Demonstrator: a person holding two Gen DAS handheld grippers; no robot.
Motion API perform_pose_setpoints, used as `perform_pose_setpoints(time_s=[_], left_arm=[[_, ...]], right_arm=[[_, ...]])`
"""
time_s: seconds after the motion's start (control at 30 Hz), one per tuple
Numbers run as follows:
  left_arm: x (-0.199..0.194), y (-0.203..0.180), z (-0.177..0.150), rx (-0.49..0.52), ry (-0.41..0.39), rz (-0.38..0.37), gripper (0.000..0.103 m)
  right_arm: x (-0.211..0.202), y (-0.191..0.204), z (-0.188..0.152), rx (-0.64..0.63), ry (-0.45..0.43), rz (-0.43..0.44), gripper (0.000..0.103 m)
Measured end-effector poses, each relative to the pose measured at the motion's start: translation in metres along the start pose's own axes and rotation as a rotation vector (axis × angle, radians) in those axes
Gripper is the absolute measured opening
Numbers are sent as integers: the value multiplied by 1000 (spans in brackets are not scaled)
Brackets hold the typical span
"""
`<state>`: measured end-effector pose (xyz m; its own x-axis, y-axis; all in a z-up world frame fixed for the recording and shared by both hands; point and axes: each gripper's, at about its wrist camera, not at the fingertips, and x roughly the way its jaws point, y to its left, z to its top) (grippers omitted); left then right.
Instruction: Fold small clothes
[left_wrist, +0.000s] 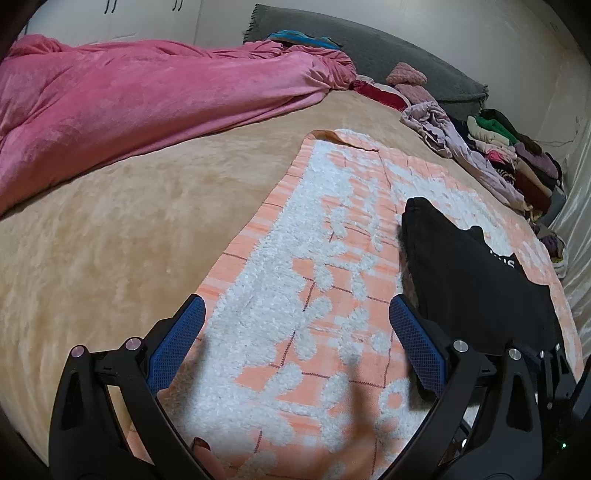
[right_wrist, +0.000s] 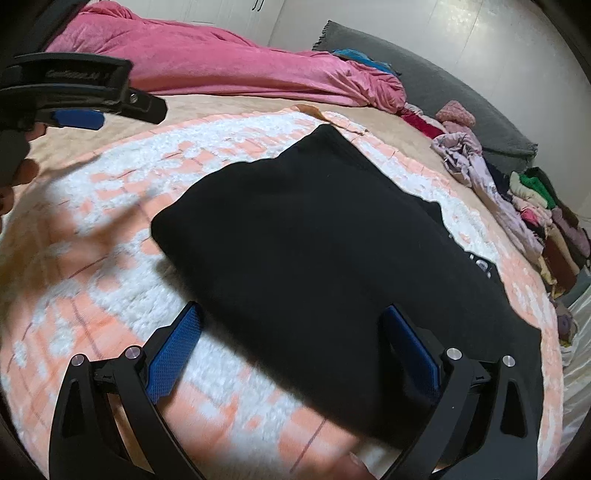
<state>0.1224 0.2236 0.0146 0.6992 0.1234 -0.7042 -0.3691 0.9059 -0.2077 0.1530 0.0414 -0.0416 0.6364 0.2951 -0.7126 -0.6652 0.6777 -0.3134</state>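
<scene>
Two grippers over a wide tan bed cover (left_wrist: 110, 240), both empty. Pink blanket (left_wrist: 129, 96) heaped along far side; grey pillow (right_wrist: 424, 77) beyond it. Orange-and-white towel (left_wrist: 295, 258) spread flat as work surface. Pile of mixed clothes (left_wrist: 509, 155) stacked along right edge of bed, well apart from the work.

Black garment (right_wrist: 314, 240) lying on the towel, toward its right half. Looks already folded into a rough rectangle, thick, with rounded left edge and a corner pointing to the far end. Small white print showing at right edge, unreadable. Near edge somewhat blurred.

Right gripper (right_wrist: 291, 328) hovering at near edge of garment, jaws spread wide, right finger over black cloth, left finger over towel. Left gripper (left_wrist: 295, 317) off to the left over bare towel, jaws likewise wide apart, nothing between them; right finger just beside garment's left edge.

Judgement: fold near done or one more fold pending. To do well: pinch through all layers at near corners, one gripper each, lift evenly, lay over square to far edge, avoid dragging towel along.
</scene>
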Motion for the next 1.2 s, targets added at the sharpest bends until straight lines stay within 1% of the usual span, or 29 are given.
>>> perform_pose_setpoints(time_s=[0.23,0.4,0.5,0.57,0.6,0.63,0.67,0.73,0.83,0.93,1.03,1.1,1.2], left_arm=[[5,-9,2,26,4,6,94],[16,-22,4,59,16,18,94],[22,-24,4,54,36,9,94],[24,-23,3,49,42,7,94],[25,-23,3,45,43,7,94],[26,-22,3,41,45,5,94],[26,-22,4,38,47,2,94],[27,-21,3,32,50,-2,94],[28,-21,3,33,54,0,94],[30,-22,5,26,62,-12,94],[33,-25,8,6,78,-52,94],[35,-27,12,-17,90,-108,94],[42,-33,18,-70,123,-220,94]], right_arm=[[11,6,7,-46,-25,-62,97],[12,5,9,-53,-53,-85,95],[9,7,10,-60,-76,-85,79],[7,7,10,-65,-91,-79,75],[6,7,10,-64,-96,-76,68],[5,6,10,-63,-103,-68,59],[4,6,11,-62,-107,-62,53],[2,5,12,-55,-118,-43,34],[-2,2,13,-35,-139,-21,22],[-7,-3,12,-1,-163,12,13],[-10,-17,12,71,-177,85,11],[-12,-31,10,147,-191,158,10],[-13,-50,4,269,-206,267,9]])
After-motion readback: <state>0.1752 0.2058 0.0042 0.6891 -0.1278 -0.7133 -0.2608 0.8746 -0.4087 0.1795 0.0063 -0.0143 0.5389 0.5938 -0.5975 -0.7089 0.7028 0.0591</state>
